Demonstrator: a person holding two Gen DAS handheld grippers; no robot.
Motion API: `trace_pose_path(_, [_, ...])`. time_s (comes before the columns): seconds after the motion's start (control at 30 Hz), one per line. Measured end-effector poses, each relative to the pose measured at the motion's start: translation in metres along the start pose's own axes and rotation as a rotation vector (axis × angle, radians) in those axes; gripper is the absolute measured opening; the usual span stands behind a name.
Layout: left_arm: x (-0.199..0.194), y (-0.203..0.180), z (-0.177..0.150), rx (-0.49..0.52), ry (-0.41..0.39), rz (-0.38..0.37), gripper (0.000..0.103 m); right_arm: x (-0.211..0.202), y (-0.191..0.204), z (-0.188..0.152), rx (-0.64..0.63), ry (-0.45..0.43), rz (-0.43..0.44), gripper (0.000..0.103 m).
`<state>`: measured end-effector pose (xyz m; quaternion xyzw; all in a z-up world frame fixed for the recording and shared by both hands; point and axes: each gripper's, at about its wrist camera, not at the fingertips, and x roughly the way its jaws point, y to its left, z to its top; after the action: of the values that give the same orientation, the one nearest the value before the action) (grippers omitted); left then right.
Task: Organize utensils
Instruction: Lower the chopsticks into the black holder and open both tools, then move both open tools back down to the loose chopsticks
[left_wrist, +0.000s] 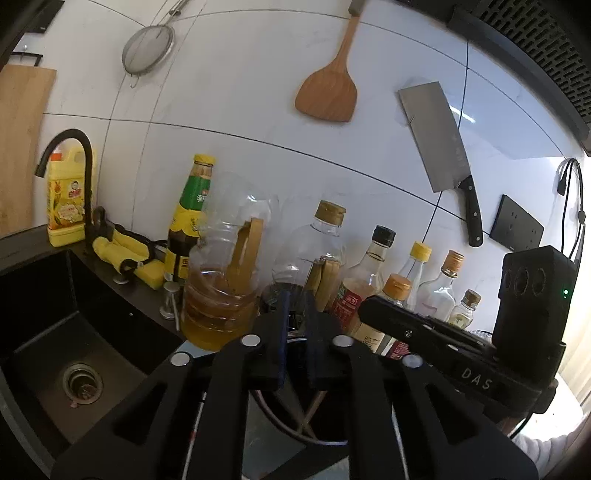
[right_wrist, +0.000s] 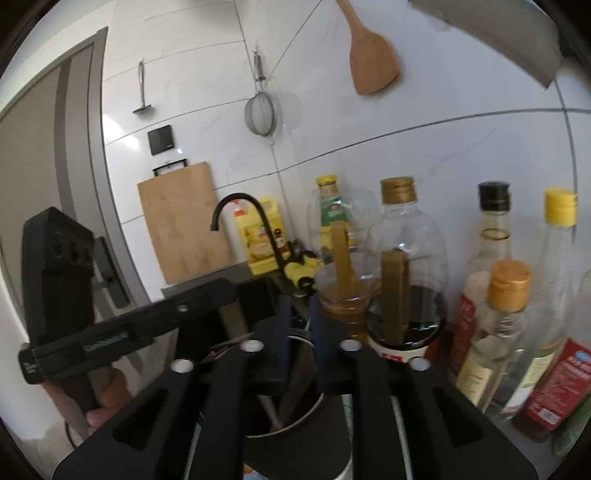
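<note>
A dark round utensil holder (left_wrist: 273, 417) (right_wrist: 295, 454) stands on the counter right under both grippers, with several thin utensils leaning inside it. My left gripper (left_wrist: 297, 325) hovers over its mouth, pads a narrow gap apart and pressing on nothing. My right gripper (right_wrist: 299, 332) is over the same holder, also slightly open, with a dark utensil (right_wrist: 295, 376) just below the gap but not pinched. In the right wrist view the left gripper (right_wrist: 223, 293) comes in from the left, and a brownish handle (right_wrist: 232, 319) stands up beside its tip. The right gripper (left_wrist: 369, 308) shows at the right of the left wrist view.
A row of oil and sauce bottles (left_wrist: 221, 291) (right_wrist: 402, 258) stands close behind the holder. A black sink (left_wrist: 74, 350) and faucet (left_wrist: 74, 140) lie to the left. On the tiled wall hang a cleaver (left_wrist: 439, 147), wooden spatula (left_wrist: 328, 92) and strainer (left_wrist: 147, 51). A cutting board (right_wrist: 181, 218) leans behind the sink.
</note>
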<state>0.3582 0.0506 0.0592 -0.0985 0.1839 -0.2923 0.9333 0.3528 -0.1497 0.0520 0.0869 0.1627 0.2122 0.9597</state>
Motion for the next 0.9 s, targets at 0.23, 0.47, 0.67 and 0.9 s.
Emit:
trace_pose_path(0.23, [-0.032, 0.002, 0.006, -0.022, -0.036, 0.036, 0.062, -0.027, 0.012, 0.009, -0.040, -0.027, -0.063, 0.057])
trace_pose_path(0.47, [-0.060, -0.009, 0.007, -0.001, -0.042, 0.053, 0.086, -0.064, 0.028, 0.014, -0.054, -0.061, -0.104, 0.085])
trace_pose_path(0.67, [-0.067, -0.025, -0.001, 0.028, 0.016, 0.052, 0.097, -0.096, 0.029, 0.009, -0.013, -0.064, -0.168, 0.087])
trace_pose_path(0.9, [-0.066, -0.033, -0.023, 0.061, 0.101, 0.059, 0.097, -0.125, 0.028, -0.003, 0.015, -0.054, -0.250, 0.088])
